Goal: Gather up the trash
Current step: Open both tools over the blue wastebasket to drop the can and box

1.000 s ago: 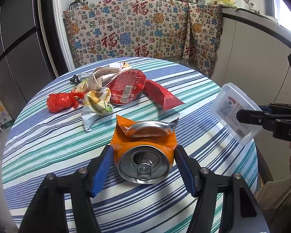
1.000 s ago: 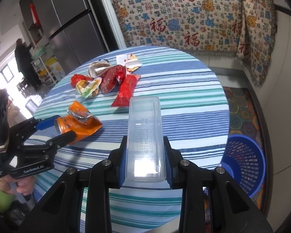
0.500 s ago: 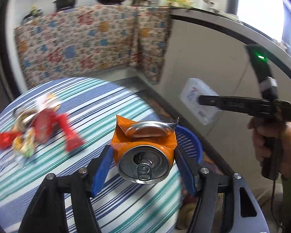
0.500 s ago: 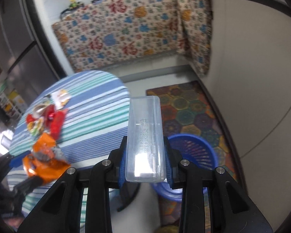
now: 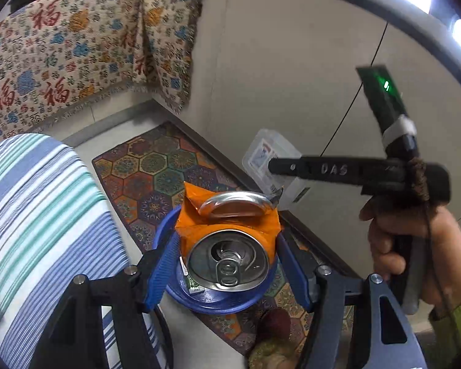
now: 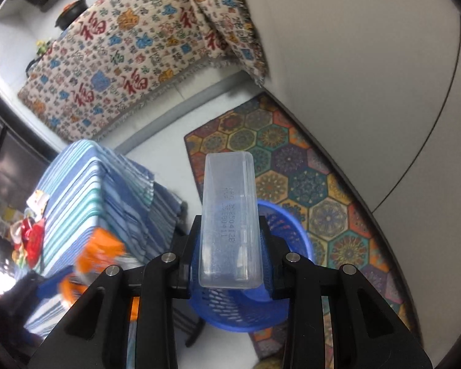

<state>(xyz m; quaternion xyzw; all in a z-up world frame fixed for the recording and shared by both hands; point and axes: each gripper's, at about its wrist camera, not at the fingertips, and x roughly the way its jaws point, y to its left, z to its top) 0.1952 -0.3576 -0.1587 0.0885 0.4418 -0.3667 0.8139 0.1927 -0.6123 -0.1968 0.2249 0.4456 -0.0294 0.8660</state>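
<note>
Crushed orange can [image 5: 227,240] sat clamped between the blue pads of the left gripper [image 5: 227,264], low in the centre of the left wrist view, its pull-tab end facing the camera and its long axis running away along the fingers. It hung over the blue basket [image 5: 218,303], which it mostly hid; only the rim showed around it.

In the right wrist view, the right gripper [image 6: 229,255] held a clear plastic box [image 6: 229,215] at its near end, long axis pointing up the frame away from the camera, above the basket's mesh wall. Printed digits on the box were too faint to read. At left, the striped surface [image 6: 76,190] was motion-blurred, with red wrappers [image 6: 30,240] at the frame's left edge.
</note>
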